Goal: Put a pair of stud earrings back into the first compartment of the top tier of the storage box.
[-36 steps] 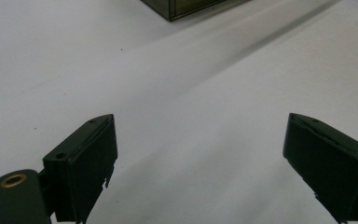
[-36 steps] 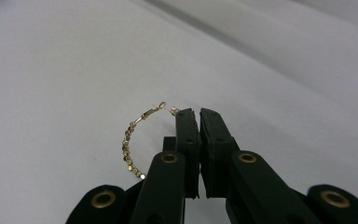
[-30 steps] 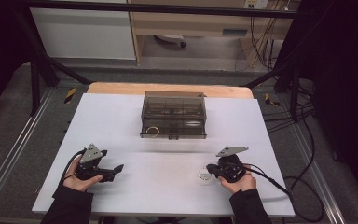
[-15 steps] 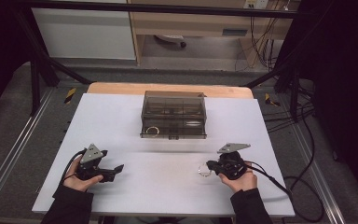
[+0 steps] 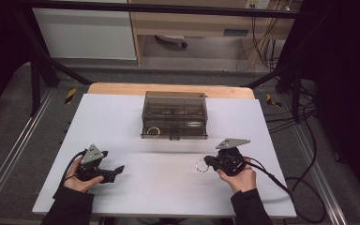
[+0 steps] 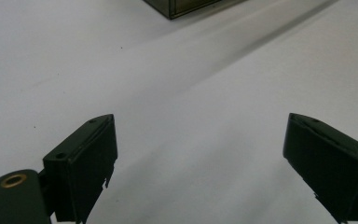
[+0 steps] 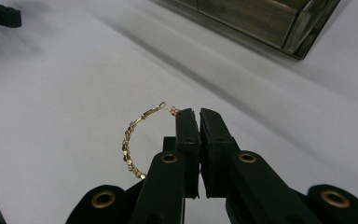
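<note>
Your right gripper (image 7: 193, 116) clamps the gold bracelet (image 7: 133, 140) at frame centre; left gripper (image 6: 200, 154) jaws wide apart

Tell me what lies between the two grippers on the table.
Bare white table. In the high view, nothing sits between the open left gripper and the bracelet pinched by the right gripper.

The white table (image 5: 168, 187) is evenly and brightly lit from above, while the surroundings stay dark. Shadows are soft. In the left gripper view, the near black parts look slightly blurred.
</note>
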### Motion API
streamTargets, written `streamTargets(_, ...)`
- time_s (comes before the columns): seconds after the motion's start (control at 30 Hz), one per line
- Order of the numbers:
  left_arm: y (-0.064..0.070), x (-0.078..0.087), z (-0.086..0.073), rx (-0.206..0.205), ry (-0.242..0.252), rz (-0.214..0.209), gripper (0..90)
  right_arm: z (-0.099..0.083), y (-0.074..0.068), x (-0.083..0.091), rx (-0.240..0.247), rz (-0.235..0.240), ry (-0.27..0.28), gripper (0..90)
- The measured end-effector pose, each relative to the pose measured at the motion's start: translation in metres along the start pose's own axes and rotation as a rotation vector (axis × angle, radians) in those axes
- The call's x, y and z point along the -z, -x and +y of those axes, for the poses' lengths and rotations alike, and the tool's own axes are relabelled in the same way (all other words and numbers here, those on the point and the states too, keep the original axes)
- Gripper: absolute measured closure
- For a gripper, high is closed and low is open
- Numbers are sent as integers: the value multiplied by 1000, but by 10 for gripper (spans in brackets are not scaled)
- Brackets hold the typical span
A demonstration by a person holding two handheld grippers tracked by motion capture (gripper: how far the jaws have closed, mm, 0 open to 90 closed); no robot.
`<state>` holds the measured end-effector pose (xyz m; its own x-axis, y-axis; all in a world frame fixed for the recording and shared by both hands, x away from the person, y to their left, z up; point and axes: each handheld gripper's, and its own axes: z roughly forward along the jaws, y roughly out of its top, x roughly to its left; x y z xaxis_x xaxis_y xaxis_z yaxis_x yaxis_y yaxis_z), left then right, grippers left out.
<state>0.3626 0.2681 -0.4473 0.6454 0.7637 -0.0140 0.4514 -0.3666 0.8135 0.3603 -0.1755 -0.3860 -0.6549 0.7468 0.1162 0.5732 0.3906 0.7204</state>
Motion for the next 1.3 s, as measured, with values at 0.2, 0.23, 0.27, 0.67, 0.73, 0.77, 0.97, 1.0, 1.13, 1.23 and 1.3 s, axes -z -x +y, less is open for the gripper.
streamTargets(0.2,0,0,0,0,0,0,98,7,-2,0,9,1,8,870)
streamTargets(0.23,0,0,0,1,0,0,98,8,-3,0,9,2,12,870)
streamTargets(0.27,0,0,0,0,0,-1,98,10,-3,0,10,2,15,870)
streamTargets(0.67,0,0,0,1,1,-1,98,27,-9,0,24,6,34,869)
streamTargets(0.73,0,0,0,1,1,-1,98,30,-10,0,30,7,36,869)
streamTargets(0.77,0,0,0,3,2,0,98,32,-10,0,29,8,37,869)
streamTargets(0.97,0,0,0,1,2,-1,98,41,-12,0,35,3,46,869)
streamTargets(1.0,0,0,0,1,1,-1,98,43,-13,0,31,2,47,870)
streamTargets(1.13,0,0,0,3,2,0,98,49,-14,-1,40,4,53,869)
streamTargets(1.23,0,1,0,3,3,0,98,53,-15,-2,43,3,56,870)
streamTargets(1.3,0,1,0,3,2,0,98,55,-16,-4,38,3,58,869)
